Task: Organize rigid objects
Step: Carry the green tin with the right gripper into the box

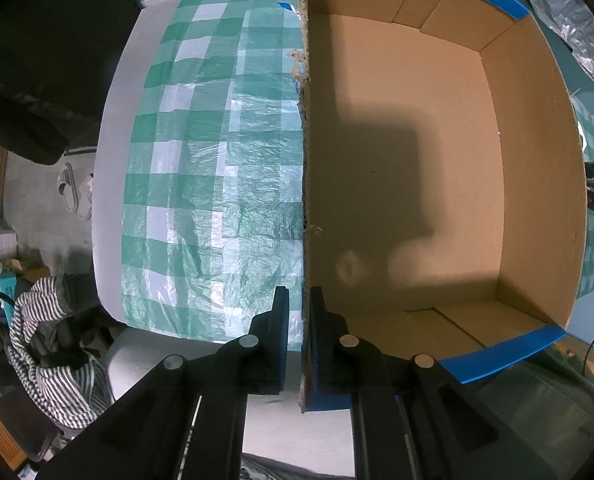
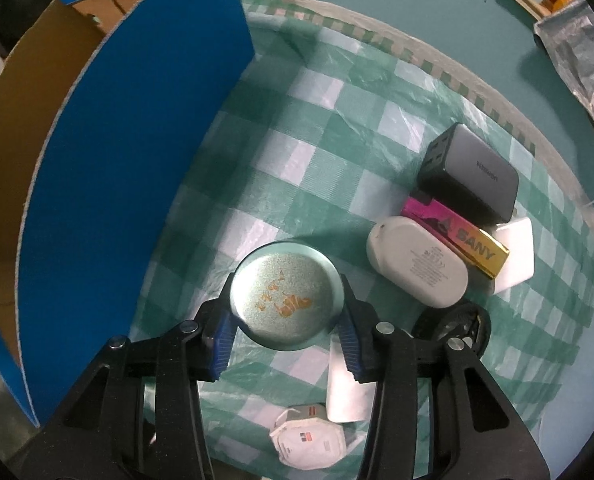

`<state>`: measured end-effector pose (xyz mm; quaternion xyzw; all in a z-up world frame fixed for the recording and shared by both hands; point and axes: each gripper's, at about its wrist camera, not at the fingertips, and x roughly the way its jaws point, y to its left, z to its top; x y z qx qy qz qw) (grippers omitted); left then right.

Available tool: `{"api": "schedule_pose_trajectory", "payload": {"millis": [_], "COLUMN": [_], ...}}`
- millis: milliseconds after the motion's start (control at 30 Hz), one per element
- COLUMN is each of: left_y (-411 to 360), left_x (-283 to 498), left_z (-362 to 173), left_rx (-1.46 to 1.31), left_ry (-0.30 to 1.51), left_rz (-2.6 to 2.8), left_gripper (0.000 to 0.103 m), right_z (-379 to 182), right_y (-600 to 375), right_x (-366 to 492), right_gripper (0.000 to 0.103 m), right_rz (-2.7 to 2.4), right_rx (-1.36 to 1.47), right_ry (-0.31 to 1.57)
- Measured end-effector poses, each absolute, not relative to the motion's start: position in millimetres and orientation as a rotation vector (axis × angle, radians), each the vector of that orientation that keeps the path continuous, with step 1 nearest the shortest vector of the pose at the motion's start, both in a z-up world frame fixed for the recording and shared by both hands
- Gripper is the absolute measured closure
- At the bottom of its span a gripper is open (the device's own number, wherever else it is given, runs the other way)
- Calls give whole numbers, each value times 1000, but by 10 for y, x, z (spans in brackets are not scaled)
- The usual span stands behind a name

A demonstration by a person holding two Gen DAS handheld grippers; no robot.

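black round object [image 2: 463, 326] half hidden | white block [image 2: 515, 254] mostly covered

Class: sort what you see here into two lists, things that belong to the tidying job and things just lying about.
Job: cardboard box, round tin, dark charger, white case, pink-gold box.

Lying about: striped cloth, silver bag.

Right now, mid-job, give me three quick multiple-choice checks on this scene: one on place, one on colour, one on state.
1. Where is the left gripper?
A. Astride the cardboard box wall
B. On the checked cloth
C. Over the charger

2. What colour is the box's outer face?
A. Red
B. Blue
C. White

3. What does the right gripper hold?
A. Nothing
B. White case
C. Round tin

Answers: 1 A, one finger on each side of the wall edge; 2 B, blue panel in the right wrist view; 3 C, both pads press the tin's rim.
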<state>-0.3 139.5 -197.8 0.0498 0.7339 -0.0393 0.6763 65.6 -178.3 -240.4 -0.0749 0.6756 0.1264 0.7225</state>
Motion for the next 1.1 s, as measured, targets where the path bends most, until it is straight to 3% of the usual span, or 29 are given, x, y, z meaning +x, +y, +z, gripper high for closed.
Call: {"api": "schedule_pose_trajectory", "payload": {"millis": [333,833,1100], "left_y": [1393,1378,1380], "left_x": [-7,-13,-16], "left_z": [-1994,-2003,-2012], "left_rx": [115,129,130], "left_ry": [1653,1659,1659], "left_rz": [-91,-104,-102], "left_gripper": [94,94,94], "right_z": [-2116,-1227,-1166], "right_y": [-1700,-1218,-857], "right_x": [647,513,740], "right_gripper": [59,59,59], "right_rz": [311,432,491], "right_rx": [-200,-254,-296], "right_ry": [1480,1392,1364]}}
